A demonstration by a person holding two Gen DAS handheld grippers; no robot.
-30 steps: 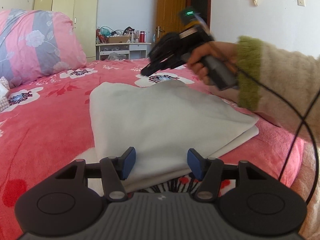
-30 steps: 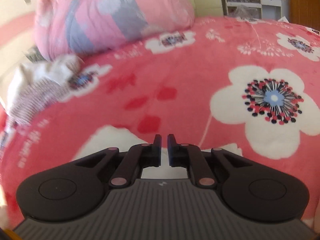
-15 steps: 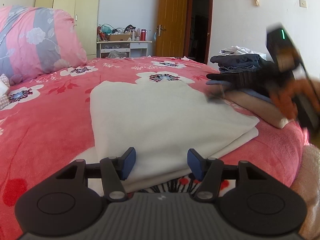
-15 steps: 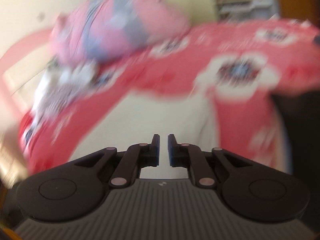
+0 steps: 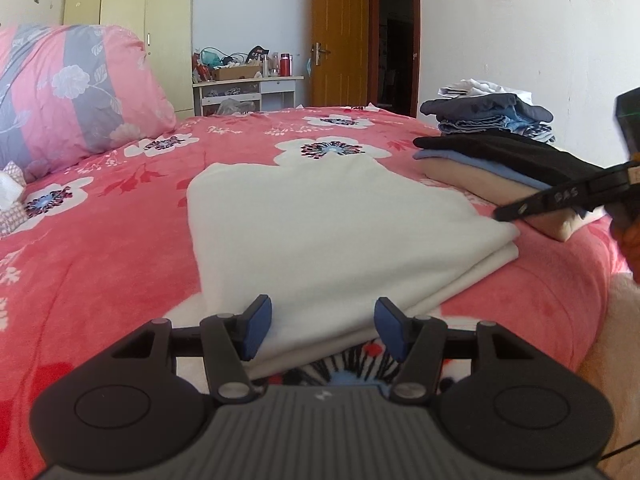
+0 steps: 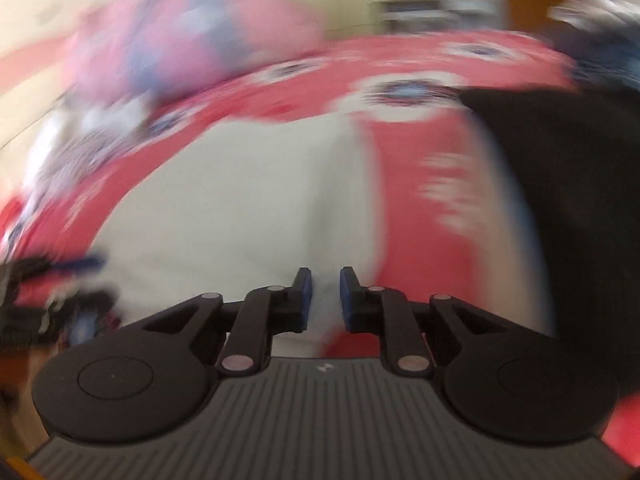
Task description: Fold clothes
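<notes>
At six o'clock in its own view, the left tool (image 5: 320,330) stands half wide, straddling the near edge of the folded white garment (image 5: 332,224) on the bed (image 5: 100,260); at three o'clock the right tool (image 5: 505,213), jaws just parting and empty, nears its corner, likely to grip for the next fold

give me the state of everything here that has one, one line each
white garment: folded flat on the bed, not gripped
left tool: open, pads either side of the garment's near edge
right tool: jaws just opening, a narrow gap, nothing between them
clothes pile: folded, stacked
door: open
</notes>
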